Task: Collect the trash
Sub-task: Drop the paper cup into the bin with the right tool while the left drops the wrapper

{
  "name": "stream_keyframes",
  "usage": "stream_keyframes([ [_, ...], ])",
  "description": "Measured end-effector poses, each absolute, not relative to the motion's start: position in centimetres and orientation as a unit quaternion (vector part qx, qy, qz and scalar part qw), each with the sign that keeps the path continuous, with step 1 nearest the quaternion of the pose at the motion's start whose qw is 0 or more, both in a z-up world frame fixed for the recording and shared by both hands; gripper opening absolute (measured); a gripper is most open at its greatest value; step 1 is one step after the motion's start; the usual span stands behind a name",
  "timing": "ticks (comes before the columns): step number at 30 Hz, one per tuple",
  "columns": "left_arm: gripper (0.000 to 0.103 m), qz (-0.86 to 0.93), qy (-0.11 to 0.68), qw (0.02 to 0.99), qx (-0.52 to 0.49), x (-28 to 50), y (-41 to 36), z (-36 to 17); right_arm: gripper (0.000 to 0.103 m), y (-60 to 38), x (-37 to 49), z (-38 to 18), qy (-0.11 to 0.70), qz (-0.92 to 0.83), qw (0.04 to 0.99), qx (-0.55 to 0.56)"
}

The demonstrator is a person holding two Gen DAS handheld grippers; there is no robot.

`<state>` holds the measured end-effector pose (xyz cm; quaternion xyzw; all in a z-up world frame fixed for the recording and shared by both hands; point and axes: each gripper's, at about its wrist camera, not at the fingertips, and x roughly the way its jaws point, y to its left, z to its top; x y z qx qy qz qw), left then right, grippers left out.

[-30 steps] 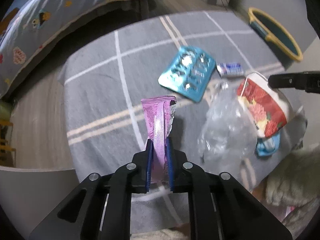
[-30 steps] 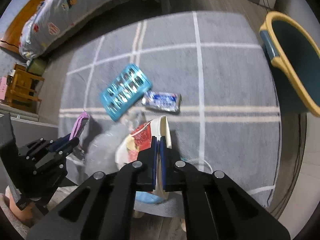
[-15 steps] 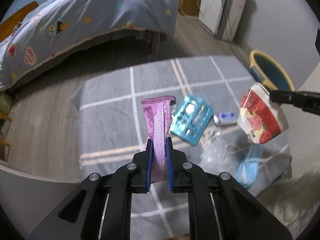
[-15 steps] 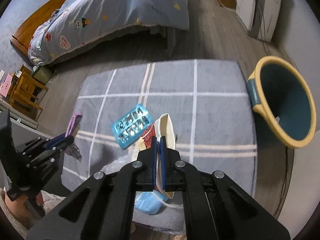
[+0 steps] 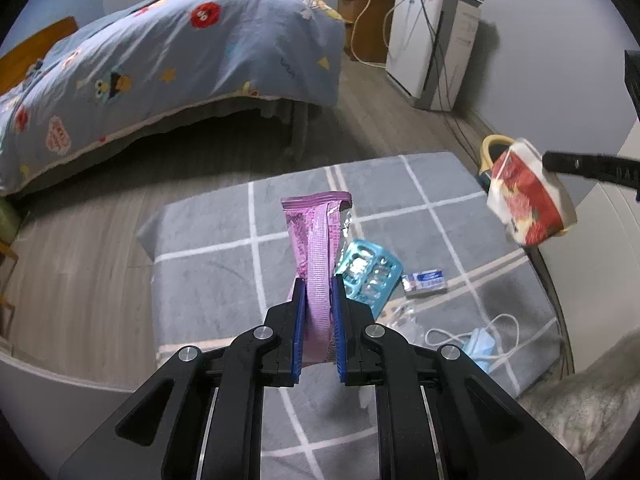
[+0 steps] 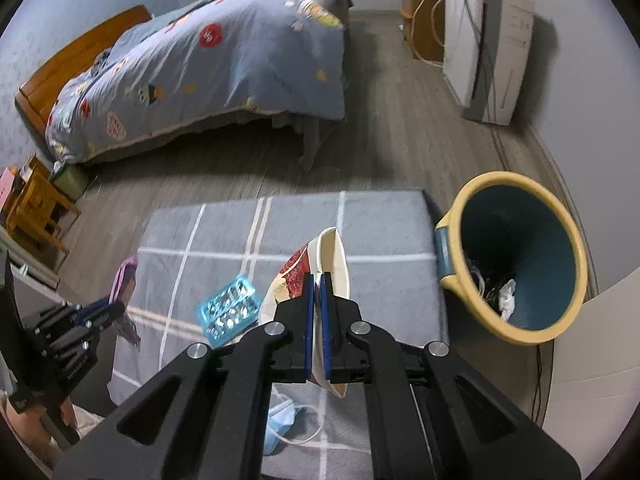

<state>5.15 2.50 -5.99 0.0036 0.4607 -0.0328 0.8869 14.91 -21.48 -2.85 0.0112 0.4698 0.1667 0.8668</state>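
Both grippers have risen since a second ago: the rug and its litter sit lower and smaller in each view, and the bed and far wall have come into sight. Left gripper [image 5: 317, 280] is clamped on a pink snack wrapper [image 5: 316, 240], which stands upright between the blue pads, its torn top edge uppermost, held in the air above the rug. Right gripper [image 6: 317, 278] is closed tight on the rim of a crushed paper cup [image 6: 320, 264], red floral print outside, cream inside; the cup hangs above the rug's right half, to the left of the bin. From the left wrist view the same cup [image 5: 528, 204] shows at far right, pinched by the right gripper's black finger. Trash bin [image 6: 516, 256], yellow rim and dark teal inside, stands just off the rug's right edge, tilted toward the camera by the lens, with crumpled white scraps at its bottom. Still lying on the grey rug [image 5: 208, 280] with white grid lines: a teal blister pack [image 5: 372, 276], a small silver-blue packet [image 5: 425, 281] just right of it, a crumpled clear plastic film [image 5: 404, 320], and a blue face mask [image 5: 480, 344] with white ear loops near the rug's near edge. Beyond the rug, wood floor, a bed [image 6: 208, 68] under a blue patterned quilt, and a white appliance [image 6: 492, 40] against the wall.
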Motion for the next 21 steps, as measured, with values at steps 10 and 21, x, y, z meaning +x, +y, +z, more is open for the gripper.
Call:
stream_keyframes([
  [10, 0.014, -0.051, 0.452, 0.89, 0.024, 6.1, -0.2, -5.3, 0.003, -26.5, 16.5, 0.3, 0.433, 0.139, 0.89, 0.037],
  [21, 0.014, -0.092, 0.433, 0.896, 0.04, 9.0, -5.6, -3.3, 0.003, -34.0, 19.8, 0.8, 0.419, 0.079, 0.903, 0.059],
])
